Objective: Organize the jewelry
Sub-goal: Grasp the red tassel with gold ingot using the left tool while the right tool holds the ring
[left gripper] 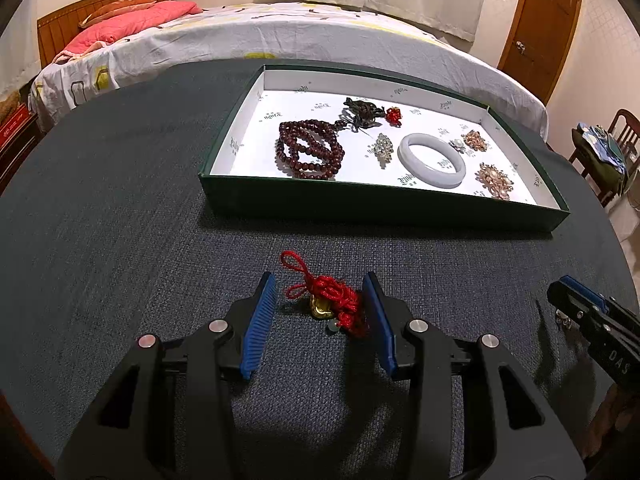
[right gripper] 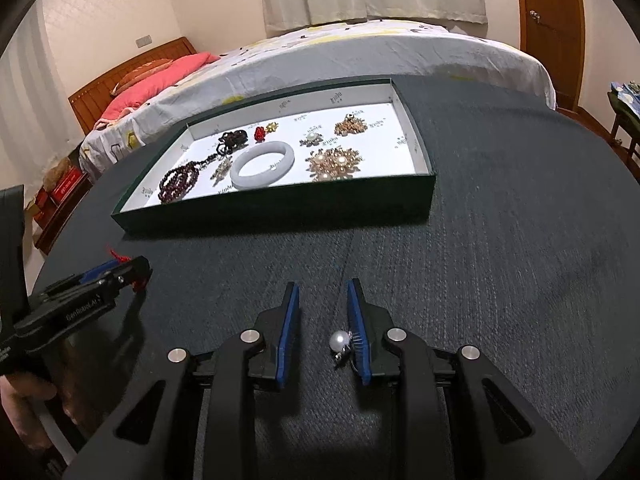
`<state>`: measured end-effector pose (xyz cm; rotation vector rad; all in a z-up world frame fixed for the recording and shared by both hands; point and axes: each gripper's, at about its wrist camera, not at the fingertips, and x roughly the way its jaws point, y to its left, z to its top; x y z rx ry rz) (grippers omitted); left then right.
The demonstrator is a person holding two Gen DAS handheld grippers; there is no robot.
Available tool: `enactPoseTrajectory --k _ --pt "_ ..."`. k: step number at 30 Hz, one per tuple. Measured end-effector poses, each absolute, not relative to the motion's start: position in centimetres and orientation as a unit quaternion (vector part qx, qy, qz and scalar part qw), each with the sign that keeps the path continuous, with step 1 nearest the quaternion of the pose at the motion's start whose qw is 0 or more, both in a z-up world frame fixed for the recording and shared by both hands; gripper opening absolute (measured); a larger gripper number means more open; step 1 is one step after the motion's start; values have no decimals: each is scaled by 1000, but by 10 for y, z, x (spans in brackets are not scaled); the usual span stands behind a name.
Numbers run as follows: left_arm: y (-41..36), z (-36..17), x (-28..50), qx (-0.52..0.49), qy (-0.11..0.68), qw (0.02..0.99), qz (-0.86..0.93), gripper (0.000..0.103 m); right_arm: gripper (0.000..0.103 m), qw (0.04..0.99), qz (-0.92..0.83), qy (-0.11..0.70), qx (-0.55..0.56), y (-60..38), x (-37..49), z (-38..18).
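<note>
A green tray (left gripper: 360, 204) (right gripper: 280, 210) with a white floor holds a dark red bead string (left gripper: 310, 150), a white bangle (left gripper: 432, 160) (right gripper: 262, 164) and several brooches. My left gripper (left gripper: 320, 292) is open, its blue pads on either side of a red cord charm with a gold piece (left gripper: 332, 300) lying on the dark cloth. My right gripper (right gripper: 320, 300) is open around a pearl earring (right gripper: 340, 342), which sits against the right pad (right gripper: 356, 320). The right gripper also shows in the left wrist view (left gripper: 576, 300), and the left gripper in the right wrist view (right gripper: 108, 276).
A round table with a dark grey cloth (left gripper: 120, 220) carries everything. A bed (left gripper: 280, 36) with pink pillows stands behind it. A wooden door (left gripper: 540, 28) and a chair with clutter (left gripper: 604, 152) are at the right.
</note>
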<state>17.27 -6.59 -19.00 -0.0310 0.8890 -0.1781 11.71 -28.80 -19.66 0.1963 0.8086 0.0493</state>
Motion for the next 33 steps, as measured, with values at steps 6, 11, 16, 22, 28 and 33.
enactPoseTrajectory --k 6,11,16,22,28,33 --pt "-66 -190 172 -16 430 899 -86 44 51 918 14 386 90 -290 107 -196" --pt "-66 -190 172 -15 430 899 -86 44 51 917 7 388 88 -292 100 -196" --pt "-66 -191 172 -16 430 899 -86 46 47 915 6 396 77 -285 92 -203" --pt "-66 -191 170 -19 431 898 -87 55 19 917 4 394 61 -281 88 -204" --pt "-66 -191 169 -19 431 898 -88 56 19 918 10 392 64 -279 93 -202" --pt "-64 -191 172 -16 431 898 -88 58 19 920 13 386 65 -278 99 -199"
